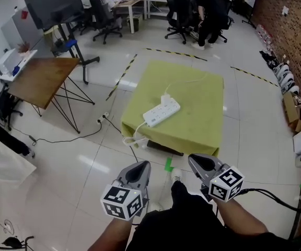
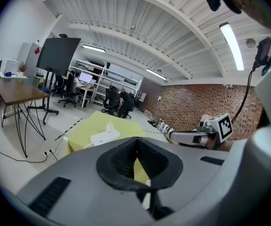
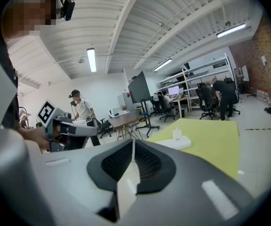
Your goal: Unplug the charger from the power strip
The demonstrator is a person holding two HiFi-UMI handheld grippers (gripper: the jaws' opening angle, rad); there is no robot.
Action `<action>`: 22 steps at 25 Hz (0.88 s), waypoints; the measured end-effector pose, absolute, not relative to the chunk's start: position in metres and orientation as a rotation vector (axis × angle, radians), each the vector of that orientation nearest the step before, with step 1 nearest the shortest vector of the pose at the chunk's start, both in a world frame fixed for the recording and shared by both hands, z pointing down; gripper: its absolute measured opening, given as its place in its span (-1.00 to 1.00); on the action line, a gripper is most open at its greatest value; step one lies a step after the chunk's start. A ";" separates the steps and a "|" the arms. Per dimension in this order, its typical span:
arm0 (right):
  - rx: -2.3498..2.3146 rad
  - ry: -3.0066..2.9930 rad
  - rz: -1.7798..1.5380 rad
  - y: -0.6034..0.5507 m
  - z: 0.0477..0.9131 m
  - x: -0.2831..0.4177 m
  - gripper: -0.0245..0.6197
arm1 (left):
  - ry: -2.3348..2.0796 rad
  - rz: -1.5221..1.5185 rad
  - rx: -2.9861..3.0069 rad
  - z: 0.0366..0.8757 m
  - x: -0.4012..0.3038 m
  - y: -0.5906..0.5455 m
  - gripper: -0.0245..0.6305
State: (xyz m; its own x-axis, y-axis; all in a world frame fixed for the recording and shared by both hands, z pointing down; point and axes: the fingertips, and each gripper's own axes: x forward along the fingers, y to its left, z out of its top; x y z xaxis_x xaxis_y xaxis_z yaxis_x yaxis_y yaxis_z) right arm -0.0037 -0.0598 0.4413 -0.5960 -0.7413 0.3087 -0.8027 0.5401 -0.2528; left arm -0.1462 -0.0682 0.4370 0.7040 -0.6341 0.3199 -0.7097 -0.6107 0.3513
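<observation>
A white power strip [image 1: 161,112] lies on a yellow-green table [image 1: 197,124] ahead of me. A white charger [image 1: 165,99] stands plugged into its far end. The strip's white cable [image 1: 132,138] hangs over the table's near left corner. My left gripper [image 1: 141,165] and right gripper [image 1: 195,160] are side by side, well short of the table, both shut with nothing in them. In the left gripper view, the strip [image 2: 104,137] and charger [image 2: 109,126] show far beyond the closed gripper [image 2: 136,142]. The right gripper view shows the strip [image 3: 175,143] beyond its gripper [image 3: 133,145].
A wooden folding table [image 1: 41,77] and a black screen on a stand [image 1: 54,4] are at the left. A black cable [image 1: 67,135] trails on the floor. People sit on office chairs [image 1: 182,14] at the back. Boxes line the brick wall [image 1: 291,30] on the right.
</observation>
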 end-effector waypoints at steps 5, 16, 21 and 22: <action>1.310 -2.581 0.554 -0.132 0.459 -0.006 -0.74 | -1.121 0.260 2.417 0.446 -0.171 -0.094 -0.91; 1.230 -2.481 0.528 -0.281 0.537 0.003 -0.70 | -1.345 0.274 2.325 0.454 -0.184 -0.175 -0.91; 1.203 -2.458 0.592 -0.327 0.572 0.010 -0.68 | -1.387 0.303 2.292 0.456 -0.174 -0.202 -0.91; 1.201 -2.452 0.604 -0.335 0.578 0.010 -0.66 | -1.397 0.305 2.281 0.456 -0.174 -0.208 -0.91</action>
